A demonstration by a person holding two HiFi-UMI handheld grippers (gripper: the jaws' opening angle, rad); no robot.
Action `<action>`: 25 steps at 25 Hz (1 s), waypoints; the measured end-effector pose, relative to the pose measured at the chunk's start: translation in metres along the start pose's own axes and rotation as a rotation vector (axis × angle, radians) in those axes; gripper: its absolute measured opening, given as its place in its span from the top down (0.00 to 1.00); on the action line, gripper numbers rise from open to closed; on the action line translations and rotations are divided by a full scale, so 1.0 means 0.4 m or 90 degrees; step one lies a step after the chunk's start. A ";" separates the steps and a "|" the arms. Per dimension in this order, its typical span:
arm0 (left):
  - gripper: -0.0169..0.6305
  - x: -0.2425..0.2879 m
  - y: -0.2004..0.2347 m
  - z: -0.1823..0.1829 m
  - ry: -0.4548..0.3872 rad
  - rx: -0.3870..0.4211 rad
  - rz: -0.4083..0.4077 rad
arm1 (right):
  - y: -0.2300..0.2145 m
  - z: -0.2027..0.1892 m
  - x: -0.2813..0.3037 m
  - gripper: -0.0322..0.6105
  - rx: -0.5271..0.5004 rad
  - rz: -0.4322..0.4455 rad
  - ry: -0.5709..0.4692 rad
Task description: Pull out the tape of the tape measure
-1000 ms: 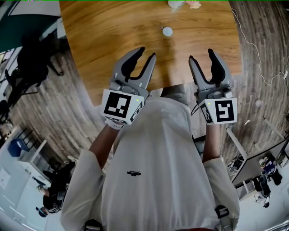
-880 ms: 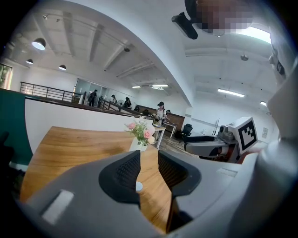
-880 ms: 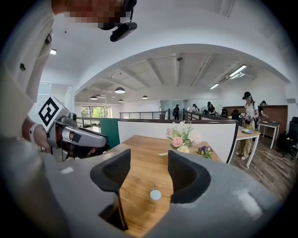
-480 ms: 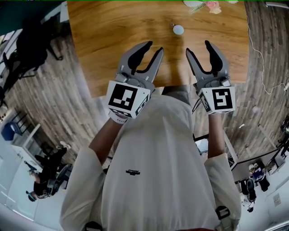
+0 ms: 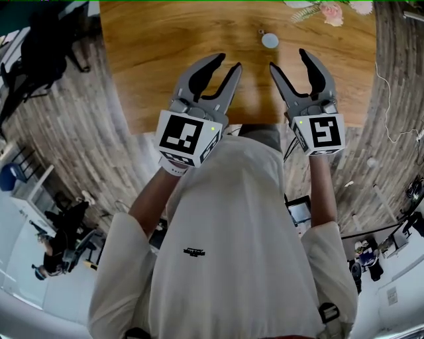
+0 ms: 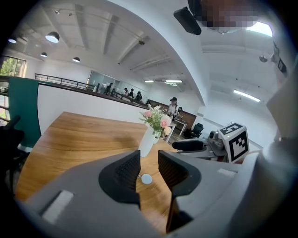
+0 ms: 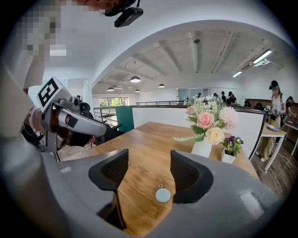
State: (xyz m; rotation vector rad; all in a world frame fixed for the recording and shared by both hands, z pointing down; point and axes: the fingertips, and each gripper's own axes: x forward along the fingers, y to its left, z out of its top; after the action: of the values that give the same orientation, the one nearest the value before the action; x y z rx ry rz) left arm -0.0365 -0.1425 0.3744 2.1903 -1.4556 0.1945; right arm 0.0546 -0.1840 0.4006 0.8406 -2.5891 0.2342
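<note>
The tape measure, a small round white case, lies on the worktop ahead of both your hands and touching neither. It is nearer your right hand-held gripper, whose empty jaws have just been opening wide. Your left hand-held gripper stands partly open, also empty.

The flowers are cut off by the head view's top edge; the tape measure is too small to show its tape
</note>
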 end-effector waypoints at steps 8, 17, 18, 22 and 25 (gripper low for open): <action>0.79 0.022 0.021 -0.028 0.013 -0.012 0.031 | -0.023 -0.080 0.076 0.49 0.003 0.036 0.032; 0.80 0.032 0.040 -0.072 0.040 -0.023 0.053 | -0.041 -0.165 0.125 0.49 -0.004 0.045 0.059; 0.80 0.034 0.039 -0.077 0.043 -0.025 0.054 | -0.044 -0.172 0.128 0.49 -0.005 0.045 0.060; 0.80 0.052 0.042 -0.095 0.053 -0.025 0.058 | -0.062 -0.206 0.155 0.48 -0.008 0.047 0.067; 0.80 0.061 0.042 -0.109 0.062 -0.029 0.059 | -0.073 -0.236 0.170 0.46 -0.013 0.045 0.079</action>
State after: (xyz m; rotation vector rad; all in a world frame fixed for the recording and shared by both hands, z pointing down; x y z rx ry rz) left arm -0.0345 -0.1466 0.4270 2.0502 -1.4937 0.2922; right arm 0.0528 -0.2166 0.5159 0.7050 -2.5031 0.2703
